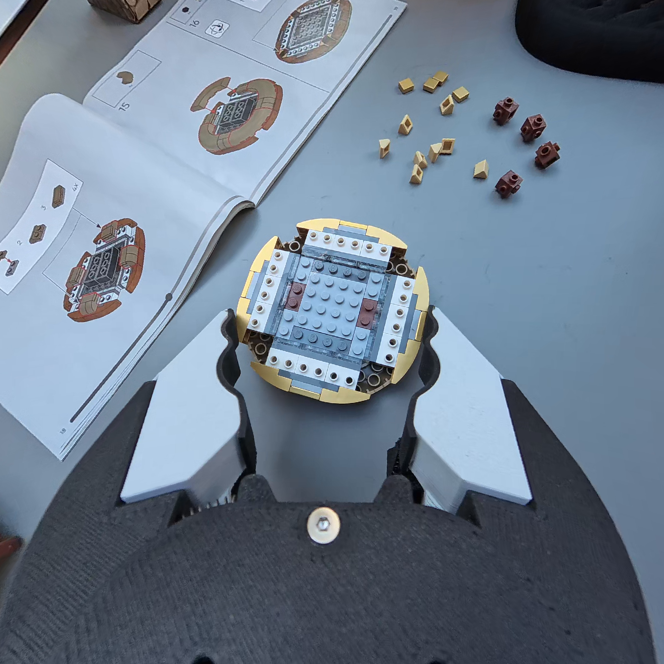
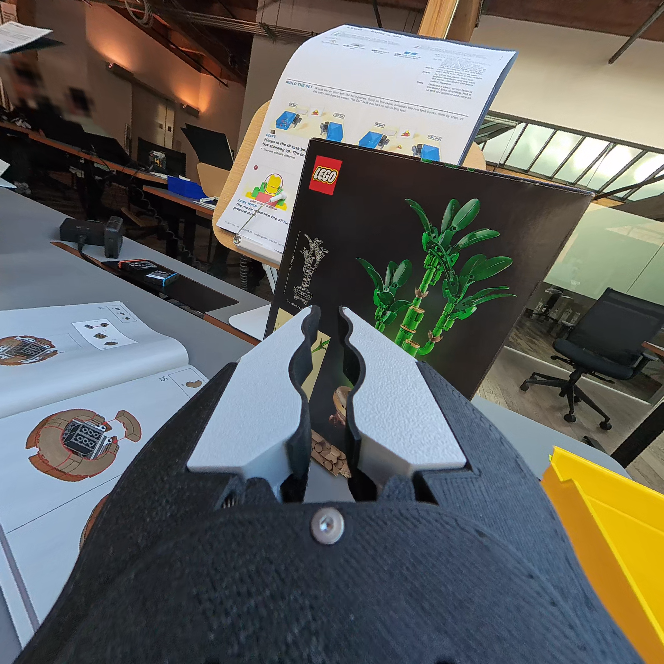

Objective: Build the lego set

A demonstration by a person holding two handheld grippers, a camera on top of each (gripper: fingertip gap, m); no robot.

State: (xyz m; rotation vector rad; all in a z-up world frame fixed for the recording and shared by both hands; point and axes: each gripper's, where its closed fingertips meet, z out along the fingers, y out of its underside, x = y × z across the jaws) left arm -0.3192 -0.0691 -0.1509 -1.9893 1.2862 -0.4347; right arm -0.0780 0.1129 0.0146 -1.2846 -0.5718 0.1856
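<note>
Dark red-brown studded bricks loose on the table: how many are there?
4, right of the tan pieces, in a rough column. None looks hidden.

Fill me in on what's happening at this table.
A person is building a Lego set with two handheld grippers. The left gripper is spread wide around the round gold-rimmed grey-and-white Lego base on the grey table, fingertips at its sides. Loose small tan slope pieces and four reddish-brown studded bricks wait beyond it, beside the open instruction booklet. The right gripper is raised, nearly closed and empty, facing the black Lego box.
</note>
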